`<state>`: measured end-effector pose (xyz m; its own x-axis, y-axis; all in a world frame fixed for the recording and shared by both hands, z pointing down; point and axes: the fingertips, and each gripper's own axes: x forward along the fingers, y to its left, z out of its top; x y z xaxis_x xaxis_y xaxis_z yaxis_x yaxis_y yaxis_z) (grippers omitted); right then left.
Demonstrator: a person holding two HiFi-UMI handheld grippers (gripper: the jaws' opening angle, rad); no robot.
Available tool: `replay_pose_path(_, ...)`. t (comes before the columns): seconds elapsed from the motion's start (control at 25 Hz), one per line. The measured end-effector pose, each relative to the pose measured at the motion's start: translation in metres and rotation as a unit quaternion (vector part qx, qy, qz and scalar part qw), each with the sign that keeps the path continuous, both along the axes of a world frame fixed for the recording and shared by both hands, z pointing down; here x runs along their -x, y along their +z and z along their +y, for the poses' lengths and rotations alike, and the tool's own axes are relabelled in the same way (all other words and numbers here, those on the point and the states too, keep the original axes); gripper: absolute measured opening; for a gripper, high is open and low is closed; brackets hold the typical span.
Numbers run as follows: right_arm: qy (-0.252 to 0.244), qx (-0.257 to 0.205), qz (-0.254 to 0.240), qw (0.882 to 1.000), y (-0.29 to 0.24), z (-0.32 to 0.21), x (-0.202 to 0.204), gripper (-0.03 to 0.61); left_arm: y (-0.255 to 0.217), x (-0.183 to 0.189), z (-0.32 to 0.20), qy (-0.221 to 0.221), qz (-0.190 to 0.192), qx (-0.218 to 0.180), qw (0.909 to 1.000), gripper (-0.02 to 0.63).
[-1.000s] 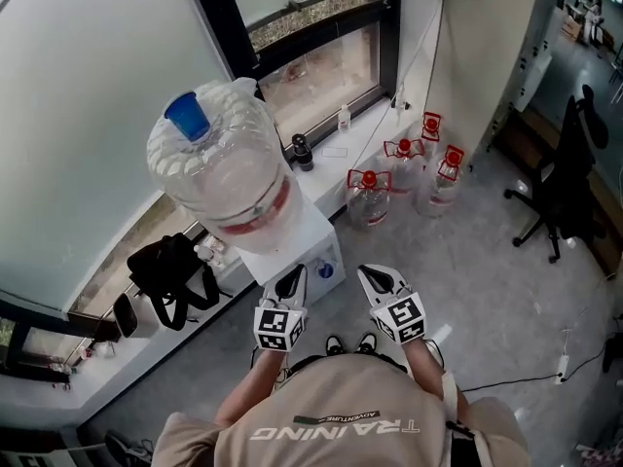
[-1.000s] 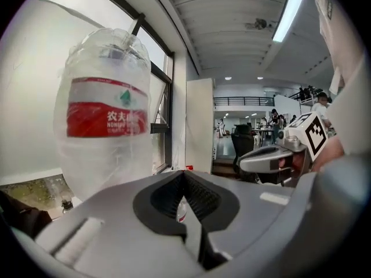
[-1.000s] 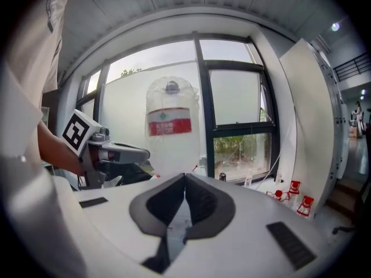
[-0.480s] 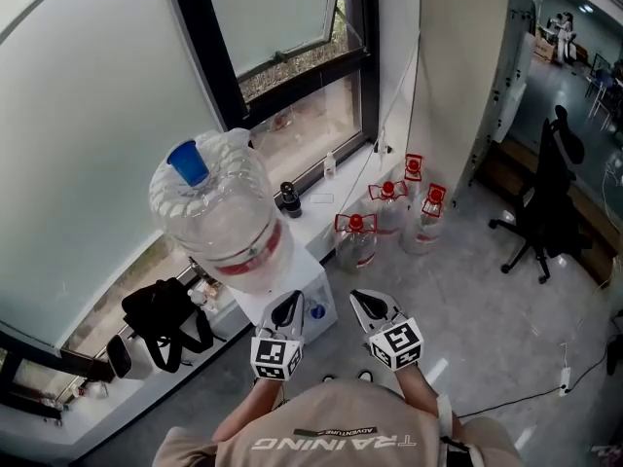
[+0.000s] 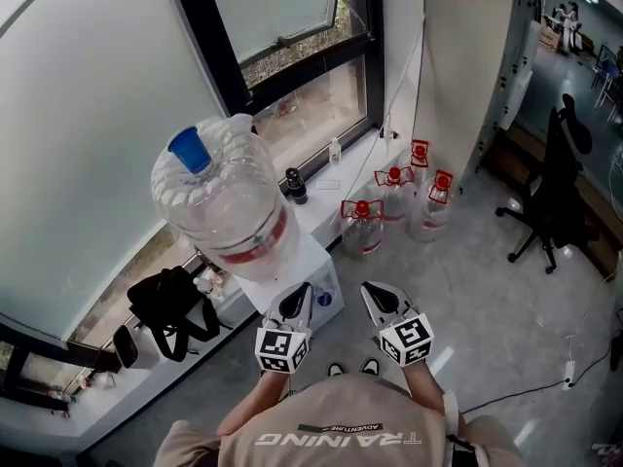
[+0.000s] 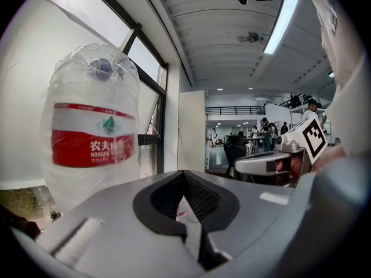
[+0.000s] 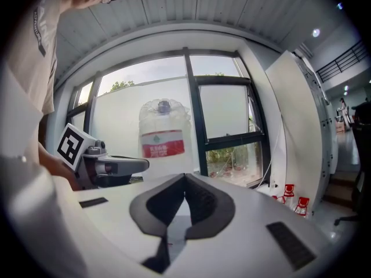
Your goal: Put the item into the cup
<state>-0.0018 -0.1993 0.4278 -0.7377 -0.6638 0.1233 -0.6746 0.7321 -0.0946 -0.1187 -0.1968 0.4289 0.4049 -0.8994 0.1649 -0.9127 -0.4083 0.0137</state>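
No cup and no loose item shows in any view. In the head view my left gripper (image 5: pixel 298 296) and right gripper (image 5: pixel 372 294) are held side by side in front of my chest, pointing at a white water dispenser (image 5: pixel 310 253). On it stands a large clear water bottle (image 5: pixel 224 188) with a red label and a blue cap (image 5: pixel 189 151). Both grippers are shut with nothing between the jaws. The left gripper view has the bottle (image 6: pixel 93 126) close at its left. In the right gripper view the bottle (image 7: pixel 164 135) stands straight ahead.
Three clear jugs with red caps (image 5: pixel 362 224) stand on the floor by the window wall. A black bag (image 5: pixel 170 305) lies left of the dispenser, and a small dark bottle (image 5: pixel 295 185) stands on the sill. A black office chair (image 5: pixel 560 193) stands at the right.
The head view has swayed a little. Both grippers stay shut and side by side in front of the dispenser, at about the same distance.
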Motion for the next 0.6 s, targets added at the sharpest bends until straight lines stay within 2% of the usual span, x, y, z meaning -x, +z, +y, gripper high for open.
replay_pose_path(0.28,-0.024,-0.003,0.011,1.000,0.007,0.003,0.012,0.011,-0.002,0.022,0.011,-0.028,-0.014,-0.003,0.9995,0.008)
replay_pose_path(0.6,-0.035,-0.020,0.008,0.999,-0.006,-0.005,0.031,0.011,-0.003,0.040,0.007,-0.035,-0.003,-0.005,0.9994,0.008)
